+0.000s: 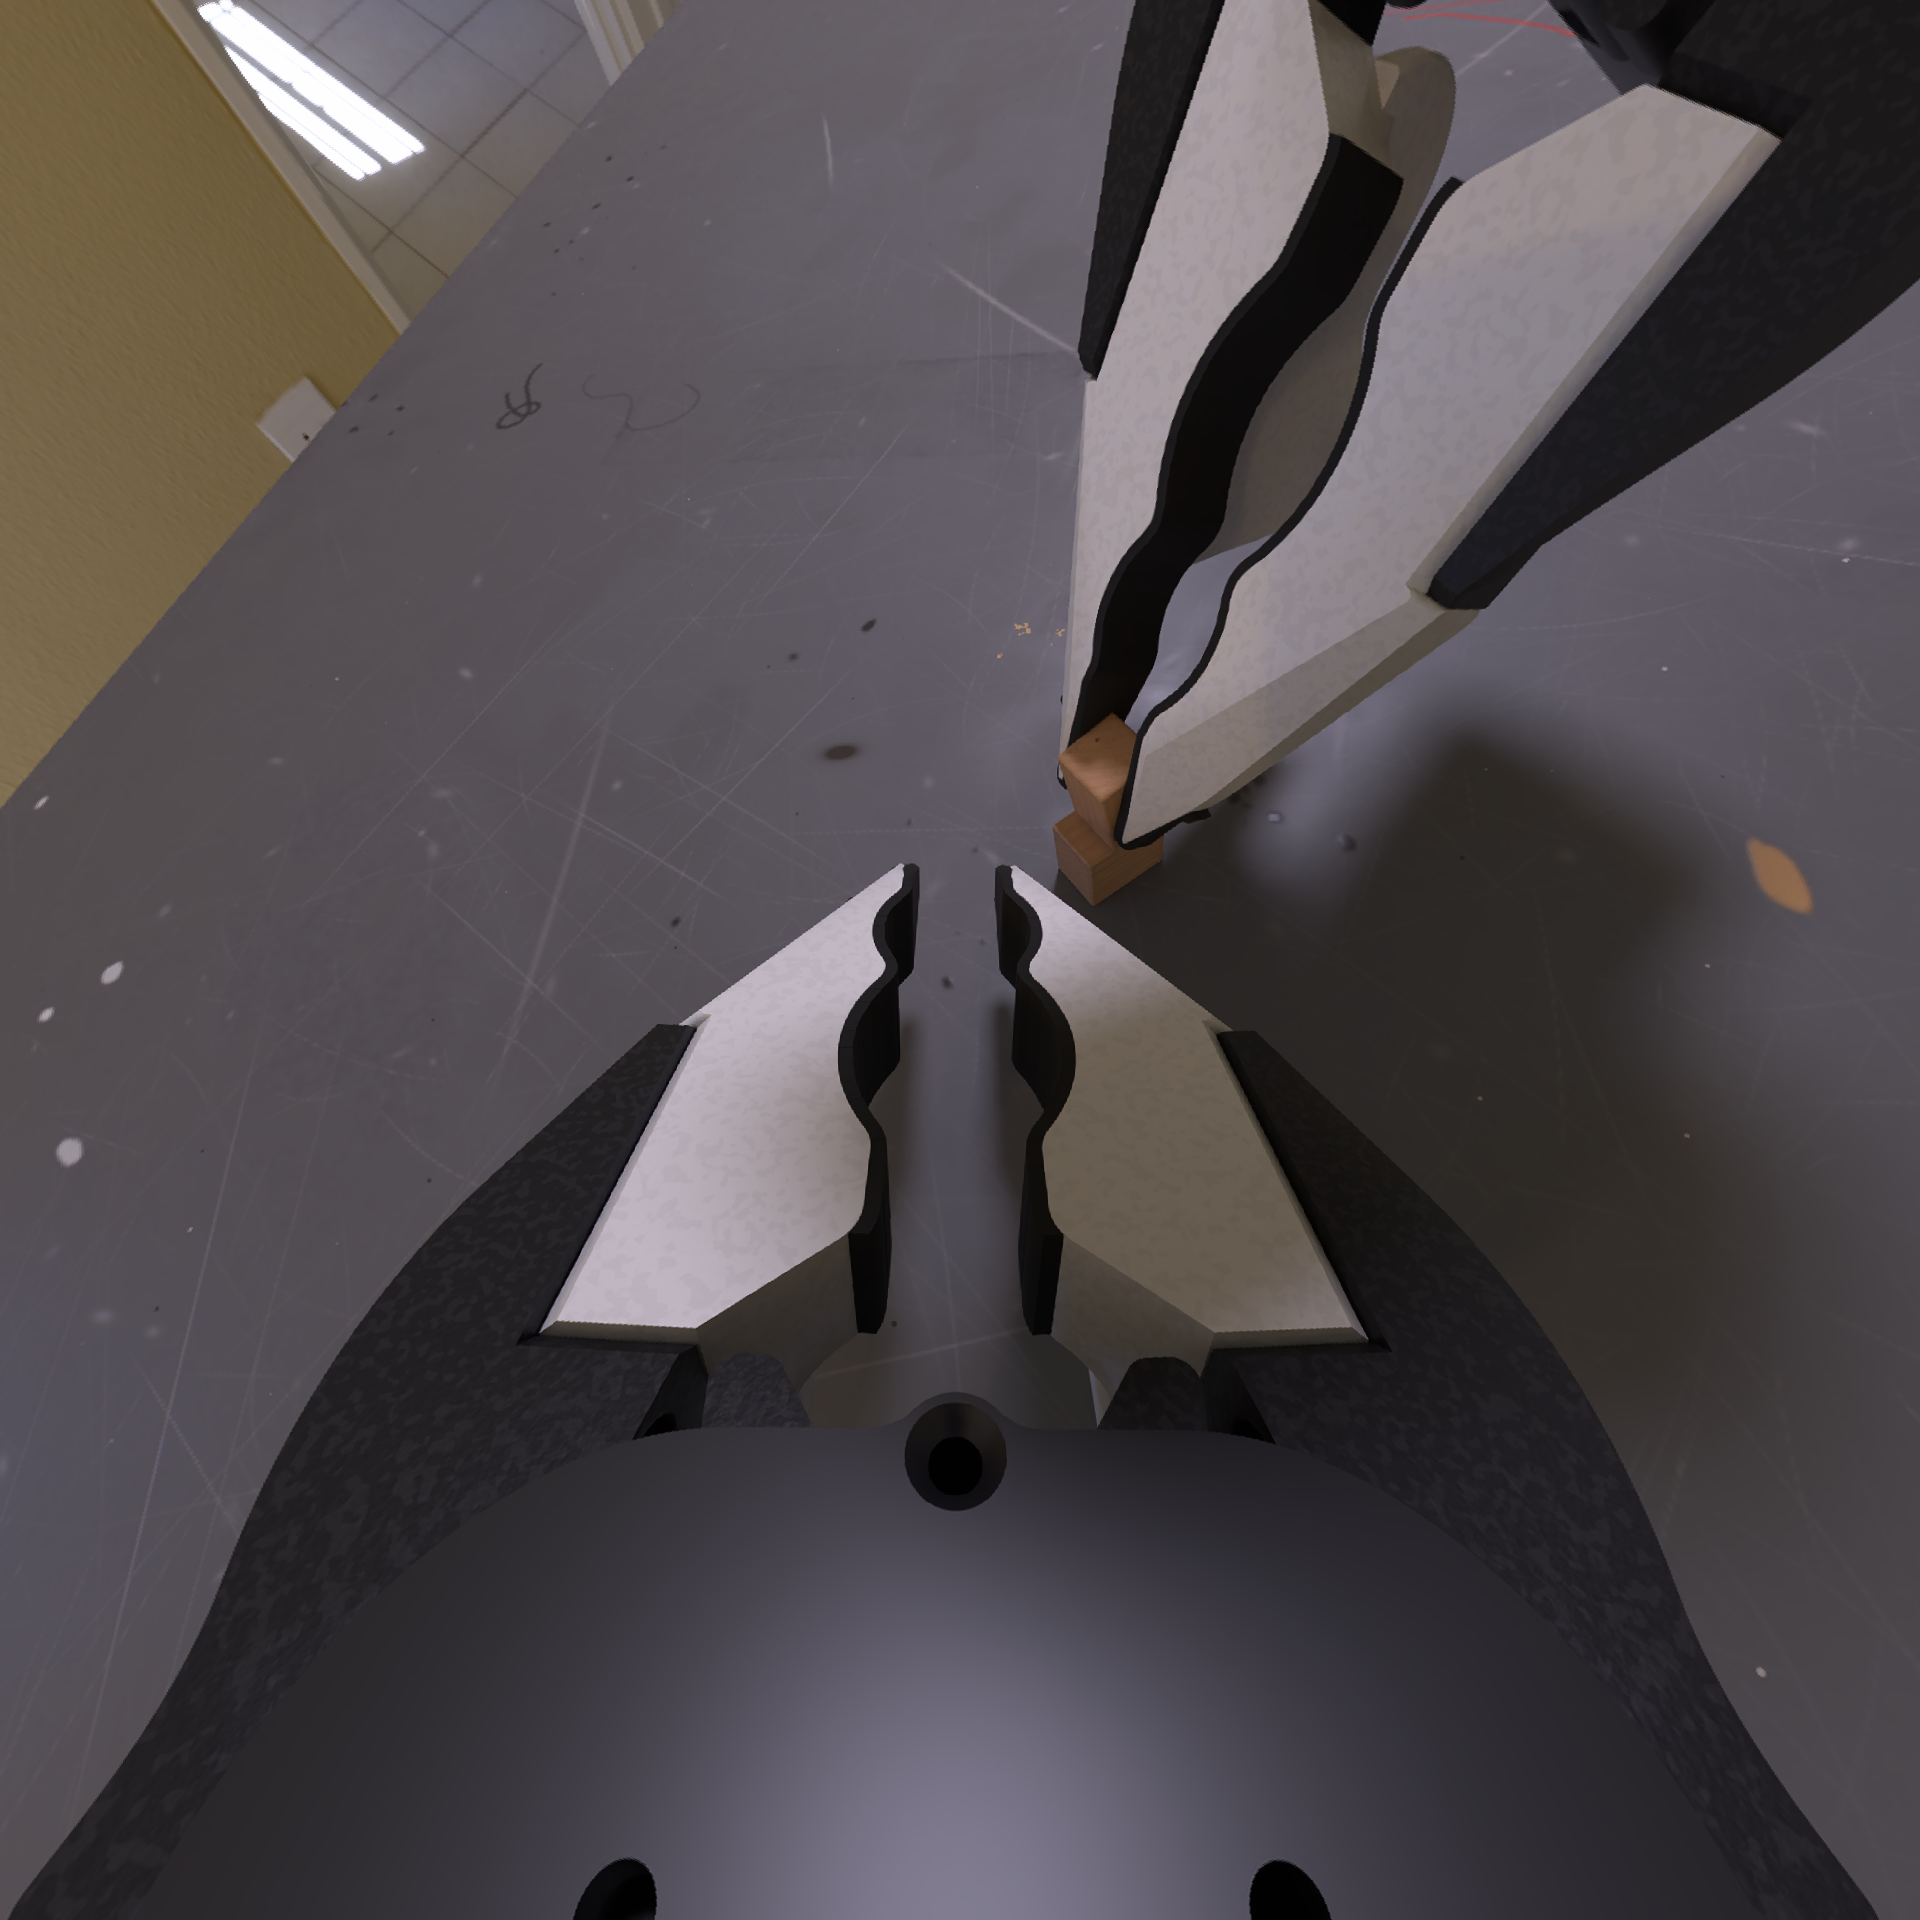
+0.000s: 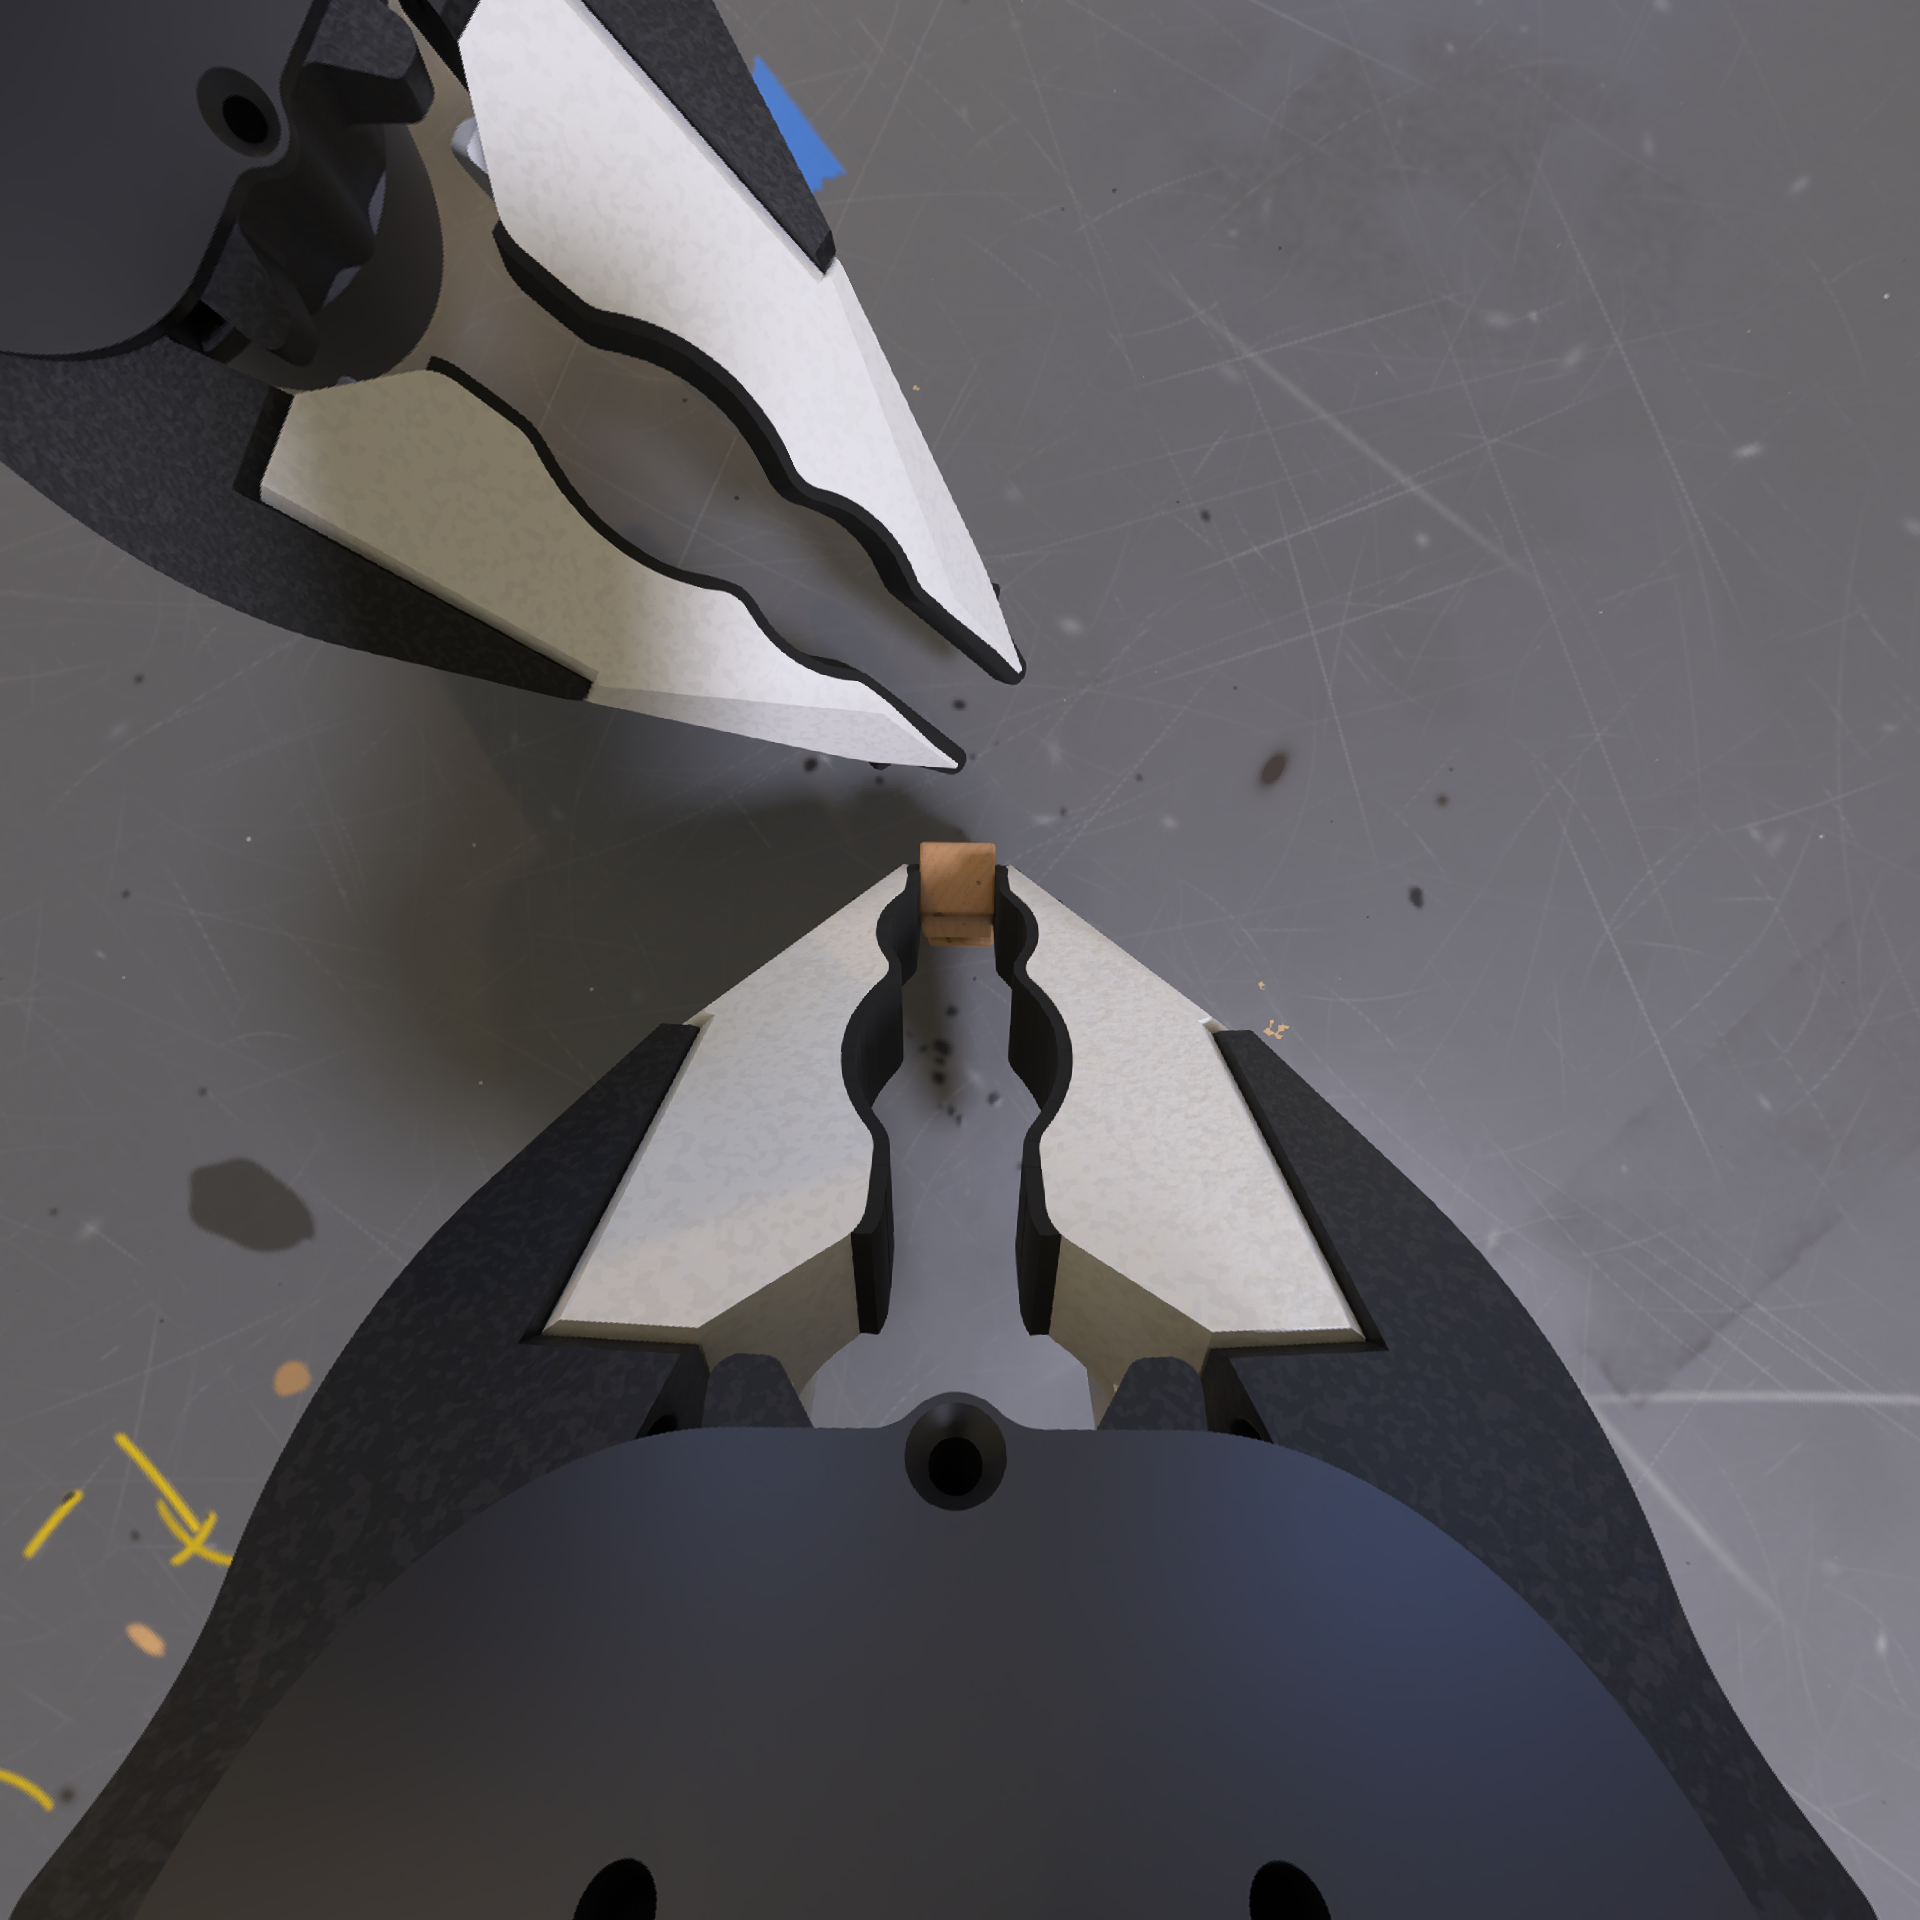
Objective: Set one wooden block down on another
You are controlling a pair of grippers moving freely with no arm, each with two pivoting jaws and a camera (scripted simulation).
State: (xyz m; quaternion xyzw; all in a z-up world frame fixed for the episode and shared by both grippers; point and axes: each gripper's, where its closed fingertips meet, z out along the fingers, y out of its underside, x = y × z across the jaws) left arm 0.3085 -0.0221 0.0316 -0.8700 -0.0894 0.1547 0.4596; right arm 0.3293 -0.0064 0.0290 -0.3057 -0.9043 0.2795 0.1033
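Two small wooden blocks are on the grey table. My right gripper (image 2: 956, 883) is shut on the upper block (image 2: 956, 876), which sits directly over the lower block (image 2: 954, 932). In the left wrist view the right gripper (image 1: 1101, 784) comes down from the upper right. There the upper block (image 1: 1096, 764) meets the top of the lower block (image 1: 1103, 868), shifted slightly left. My left gripper (image 1: 956, 883) is narrowly open and empty, its tips just left of the lower block. It also shows in the right wrist view (image 2: 985, 719), just beyond the blocks.
The scratched grey table (image 1: 623, 727) has its long edge on the left, with a yellow wall (image 1: 125, 364) beyond. An orange spot (image 1: 1779, 875) lies to the right. A blue tape piece (image 2: 795, 125) and yellow scribbles (image 2: 166, 1507) mark the tabletop.
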